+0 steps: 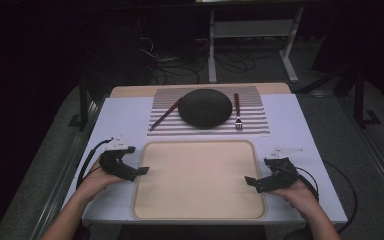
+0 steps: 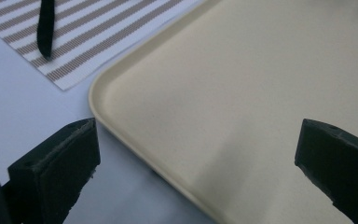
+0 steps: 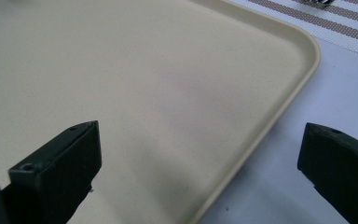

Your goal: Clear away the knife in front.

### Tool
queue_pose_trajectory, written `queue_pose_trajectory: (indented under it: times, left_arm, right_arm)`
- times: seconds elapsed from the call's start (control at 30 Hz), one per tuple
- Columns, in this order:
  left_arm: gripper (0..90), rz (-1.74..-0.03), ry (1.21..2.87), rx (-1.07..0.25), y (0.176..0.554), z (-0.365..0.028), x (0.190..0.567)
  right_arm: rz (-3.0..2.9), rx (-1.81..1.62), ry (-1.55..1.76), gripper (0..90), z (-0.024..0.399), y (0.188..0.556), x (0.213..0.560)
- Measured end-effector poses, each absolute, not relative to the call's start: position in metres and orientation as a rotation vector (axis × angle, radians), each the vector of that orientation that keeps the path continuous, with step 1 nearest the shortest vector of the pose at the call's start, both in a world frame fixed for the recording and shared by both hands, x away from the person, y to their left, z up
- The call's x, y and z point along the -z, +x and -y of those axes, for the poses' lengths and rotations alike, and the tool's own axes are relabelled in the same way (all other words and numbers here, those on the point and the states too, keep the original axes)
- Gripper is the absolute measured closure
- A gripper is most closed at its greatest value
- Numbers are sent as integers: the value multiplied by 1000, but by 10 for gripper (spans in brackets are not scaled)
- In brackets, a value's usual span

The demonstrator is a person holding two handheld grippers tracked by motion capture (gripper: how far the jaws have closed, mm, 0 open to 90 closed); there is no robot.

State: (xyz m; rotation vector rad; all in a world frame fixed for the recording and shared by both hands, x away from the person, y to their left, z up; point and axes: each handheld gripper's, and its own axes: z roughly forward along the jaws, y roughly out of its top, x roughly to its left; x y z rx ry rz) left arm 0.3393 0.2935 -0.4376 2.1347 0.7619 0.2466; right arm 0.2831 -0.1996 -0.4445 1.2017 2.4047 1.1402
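Left gripper [image 1: 141, 171]: jaws spread wide, holding nothing, straddling the left rim of the tray [image 1: 141, 200], one jaw over the table, the other over the tray floor. Same in the left gripper view [image 2: 196, 154]: rim of the tray [image 2: 103, 108] running between the jaws, not touched.

Right gripper [image 1: 250, 181]: jaws likewise wide apart, empty, straddling the right rim of the tray, tips pointing inward toward the left gripper.

Beyond both grippers, past the far rim: a striped mat [image 1: 255, 125] with a dark round plate [image 1: 205, 107] at its middle, a knife [image 1: 165, 114] left of the plate and a fork [image 1: 237, 111] right of it, both just beside the plate.

No readable writing or brand anywhere.

Underneath: a white table [image 1: 120, 120]. Further out: a dim room, grey floor [image 1: 45, 165], cables [image 1: 180, 65] and a metal frame [image 1: 212, 45] behind the table.
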Motion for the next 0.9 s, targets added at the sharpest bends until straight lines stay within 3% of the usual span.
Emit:
queue_pose_trajectory:
  times: [0.53,0.63,0.9]
  left_arm:
    - [0,-779,2092,-275,371,-291,425]
    - [64,-776,2085,-278,377,-289,423]
    - [83,-797,2085,-284,393,-283,421]
  right_arm:
    - [-2400,-1145,1211,0,200,283,444]
    - [-2402,-1143,1208,0,200,283,445]
    - [-2402,-1142,1208,0,200,283,445]
